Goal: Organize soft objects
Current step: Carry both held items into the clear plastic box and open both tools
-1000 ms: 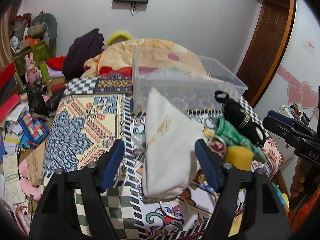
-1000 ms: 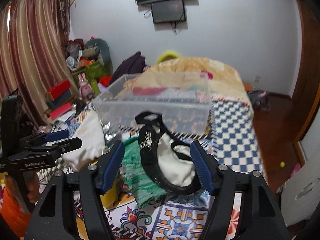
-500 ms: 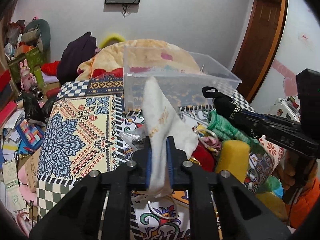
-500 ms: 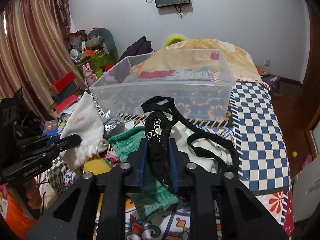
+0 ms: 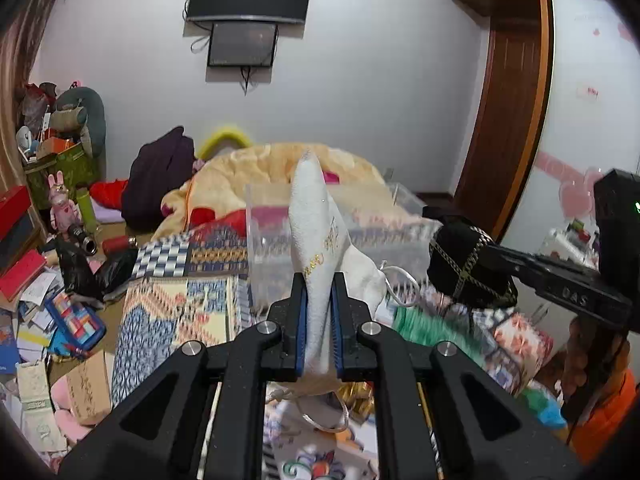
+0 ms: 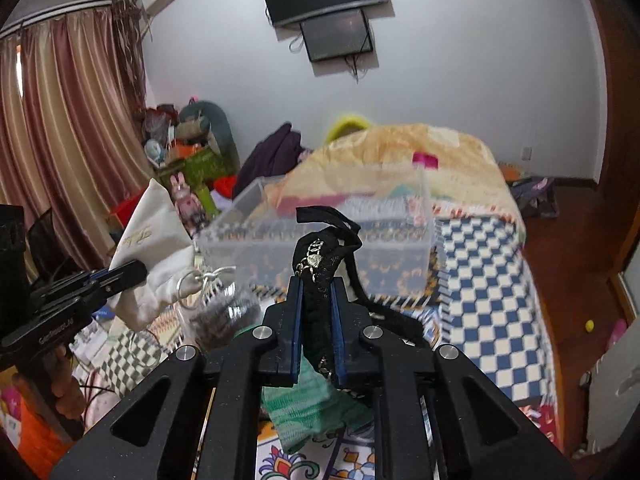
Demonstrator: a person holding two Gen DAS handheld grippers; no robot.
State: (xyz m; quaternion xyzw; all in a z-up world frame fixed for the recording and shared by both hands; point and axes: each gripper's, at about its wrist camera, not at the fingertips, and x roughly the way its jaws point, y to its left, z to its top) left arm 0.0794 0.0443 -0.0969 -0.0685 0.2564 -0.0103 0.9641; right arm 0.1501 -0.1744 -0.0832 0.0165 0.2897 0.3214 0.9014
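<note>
My left gripper (image 5: 319, 292) is shut on a white drawstring pouch (image 5: 320, 240) with gold lettering and holds it lifted above the bed, in front of the clear plastic bin (image 5: 360, 232). The pouch also shows in the right wrist view (image 6: 150, 248). My right gripper (image 6: 316, 292) is shut on a black fabric item with a gold chain (image 6: 320, 264), raised before the bin (image 6: 320, 240). That black item also shows in the left wrist view (image 5: 464, 268). A green knitted piece (image 6: 304, 400) lies under the right gripper.
The bed carries a patterned cover (image 5: 176, 312) and a yellow blanket (image 5: 248, 172) behind the bin. A checkered blue and white spread (image 6: 484, 288) lies to the right. Clutter, boxes and a pink rabbit toy (image 5: 60, 204) crowd the floor on the left. A wooden door (image 5: 508, 128) stands at the right.
Both grippers closed, the left on the white pouch and the right on the black item. Since then both have lifted their items up off the bed.
</note>
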